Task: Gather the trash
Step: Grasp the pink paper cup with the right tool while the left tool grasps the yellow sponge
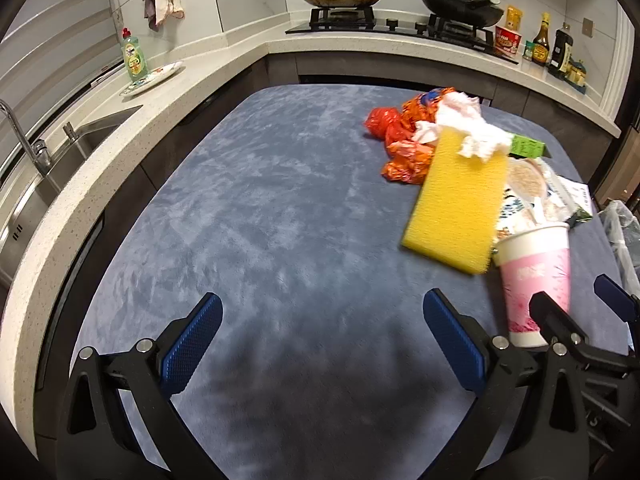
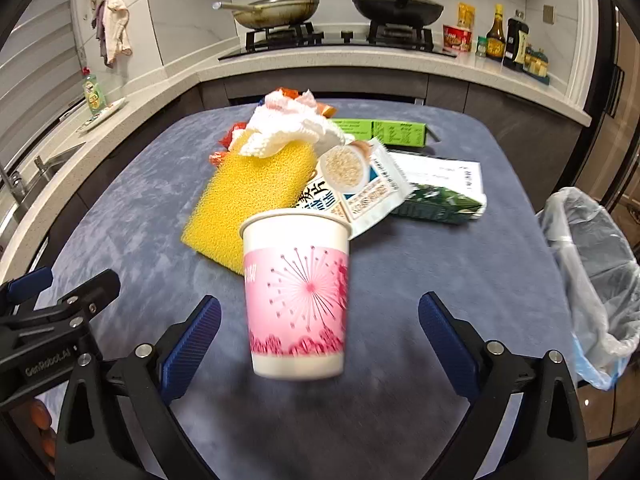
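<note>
Two grippers, left [image 1: 322, 346] and right [image 2: 320, 346], spread wide, empty; lined bin [image 2: 592, 280] seen only from right wrist; pink paper cup [image 2: 296, 296] between right fingers, on blue-grey cloth [image 1: 260, 208]; kitchen counter [image 1: 360, 46] behind

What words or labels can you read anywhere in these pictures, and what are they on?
"GenRobot.AI": on the left hand-held gripper, on its black body in the right wrist view.
Pink paper cup: white lettering, blurred.
White snack packet: print too small.
Green box: unreadable.
Sauce bottles: labels too small.
</note>
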### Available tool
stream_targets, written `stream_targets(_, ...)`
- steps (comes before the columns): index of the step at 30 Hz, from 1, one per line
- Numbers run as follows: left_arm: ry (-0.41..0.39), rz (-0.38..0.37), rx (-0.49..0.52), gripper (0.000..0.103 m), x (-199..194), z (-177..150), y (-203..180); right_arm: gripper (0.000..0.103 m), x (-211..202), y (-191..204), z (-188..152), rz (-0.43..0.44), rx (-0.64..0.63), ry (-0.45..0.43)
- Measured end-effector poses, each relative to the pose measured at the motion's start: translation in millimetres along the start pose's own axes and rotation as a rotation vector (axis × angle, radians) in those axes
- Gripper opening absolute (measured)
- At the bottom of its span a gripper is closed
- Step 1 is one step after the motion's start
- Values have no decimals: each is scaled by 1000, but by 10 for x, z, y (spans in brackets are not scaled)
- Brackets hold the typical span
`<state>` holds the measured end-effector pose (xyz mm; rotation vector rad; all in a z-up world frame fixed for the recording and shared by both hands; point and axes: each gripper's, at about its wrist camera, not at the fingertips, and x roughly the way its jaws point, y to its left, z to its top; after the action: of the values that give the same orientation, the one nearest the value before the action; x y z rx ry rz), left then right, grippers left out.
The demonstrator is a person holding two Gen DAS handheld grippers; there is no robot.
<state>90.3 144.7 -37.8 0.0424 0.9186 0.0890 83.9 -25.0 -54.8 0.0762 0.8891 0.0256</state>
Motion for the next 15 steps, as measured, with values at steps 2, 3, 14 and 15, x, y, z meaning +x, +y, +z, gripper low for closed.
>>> stream_targets(2, 6, -20, 7, 96, 66, 34, 5, 87, 90, -1, 22, 0, 4, 16)
stream_targets(3, 9, -36, 10, 96, 92, 55, -3, 79, 128, -7, 27, 6, 4, 25)
stream_targets(14, -6, -164, 104, 96, 316, 216, -430, 57, -110, -281, -16, 2, 44, -4)
stream_targets(15, -9, -178, 112, 96, 344, 230, -482, 57, -138, -318, -19, -6, 50, -6)
